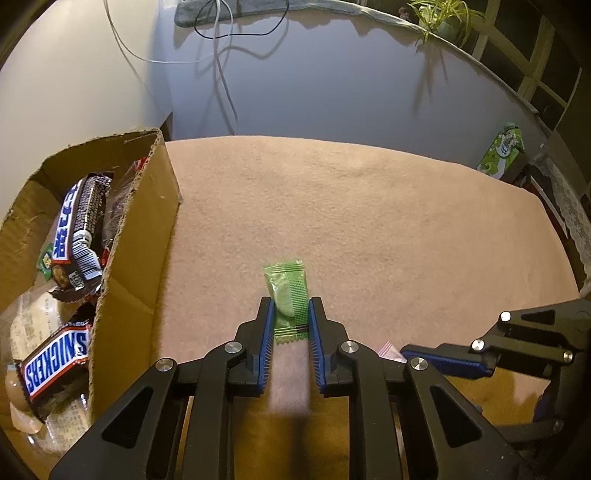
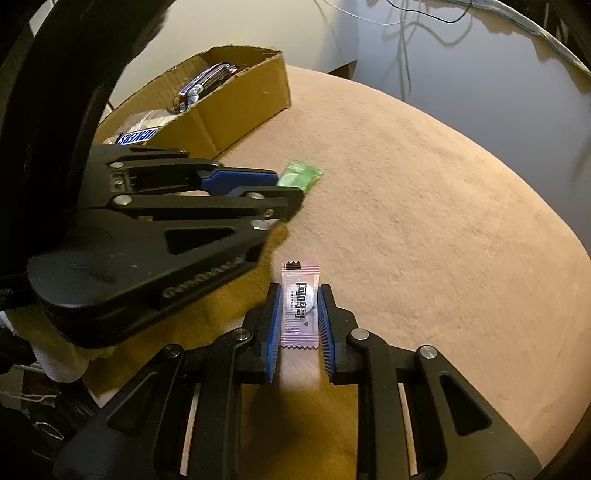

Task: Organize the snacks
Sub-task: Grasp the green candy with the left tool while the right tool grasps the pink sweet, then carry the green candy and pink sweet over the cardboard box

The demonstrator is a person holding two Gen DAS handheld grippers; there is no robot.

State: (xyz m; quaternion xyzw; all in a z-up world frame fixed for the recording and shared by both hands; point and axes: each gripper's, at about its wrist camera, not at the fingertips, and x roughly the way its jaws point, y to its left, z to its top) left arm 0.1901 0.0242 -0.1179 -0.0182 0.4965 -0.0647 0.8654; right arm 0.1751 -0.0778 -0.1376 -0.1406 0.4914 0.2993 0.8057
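Note:
My left gripper [image 1: 291, 308] is shut on a green candy packet [image 1: 287, 295], held just above the pink table cloth [image 1: 369, 221]. The packet also shows in the right wrist view [image 2: 301, 175], sticking out of the left gripper [image 2: 284, 188]. My right gripper [image 2: 299, 295] is shut on a pink candy packet [image 2: 300, 304] with dark print. In the left wrist view the right gripper [image 1: 410, 354] sits low right with a pink packet corner [image 1: 387, 350] showing. A cardboard box [image 1: 136, 236] at the left holds Snickers bars [image 1: 55, 360] and other wrapped snacks.
The cardboard box [image 2: 236, 107] stands at the table's far left in the right wrist view. A green tissue pack [image 1: 504, 151] sits beyond the table's right edge. Cables [image 1: 221, 55] hang on the back wall. A potted plant [image 1: 441, 18] stands on the sill.

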